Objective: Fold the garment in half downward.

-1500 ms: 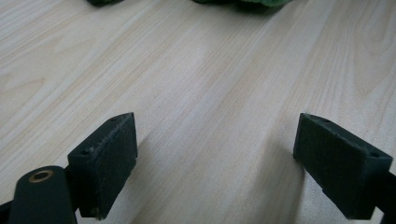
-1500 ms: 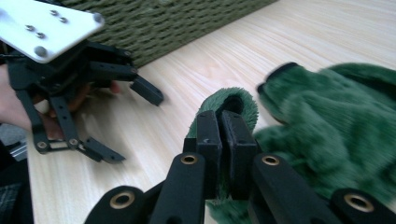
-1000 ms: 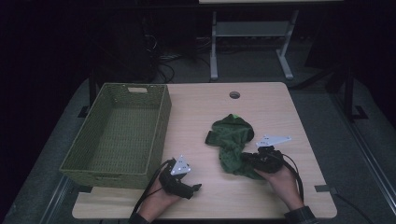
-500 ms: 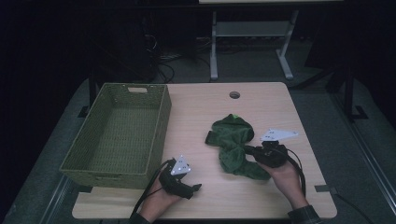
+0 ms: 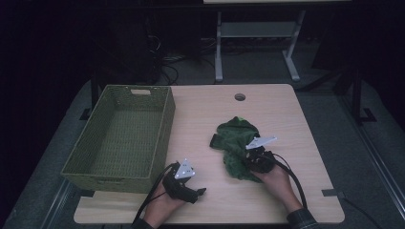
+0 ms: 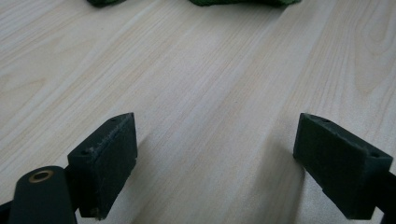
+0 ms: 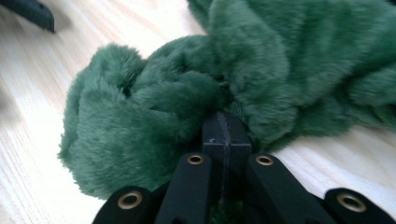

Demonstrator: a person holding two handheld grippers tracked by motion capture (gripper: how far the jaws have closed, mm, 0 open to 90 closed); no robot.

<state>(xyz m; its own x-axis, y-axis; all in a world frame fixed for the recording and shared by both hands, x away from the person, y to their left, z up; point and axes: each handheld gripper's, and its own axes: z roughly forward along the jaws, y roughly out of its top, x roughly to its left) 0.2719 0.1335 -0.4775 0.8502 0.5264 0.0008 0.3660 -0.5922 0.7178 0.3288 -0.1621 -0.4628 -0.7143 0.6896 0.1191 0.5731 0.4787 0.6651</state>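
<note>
Two grippers: one working, one waiting.
Right gripper (image 7: 223,135): jaws pinched together on a fold of the green plush cloth (image 5: 236,143), low at its near edge, probably for a lift.
Left gripper (image 6: 219,163): jaws apart over bare worktop (image 5: 210,114), parked clear.
Wicker basket (image 5: 165,119): empty at left, likely the cloth's destination.

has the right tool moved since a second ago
Yes. The right tool has slid left, away from the table's right edge, further onto the green cloth, jaws shut on it.
</note>
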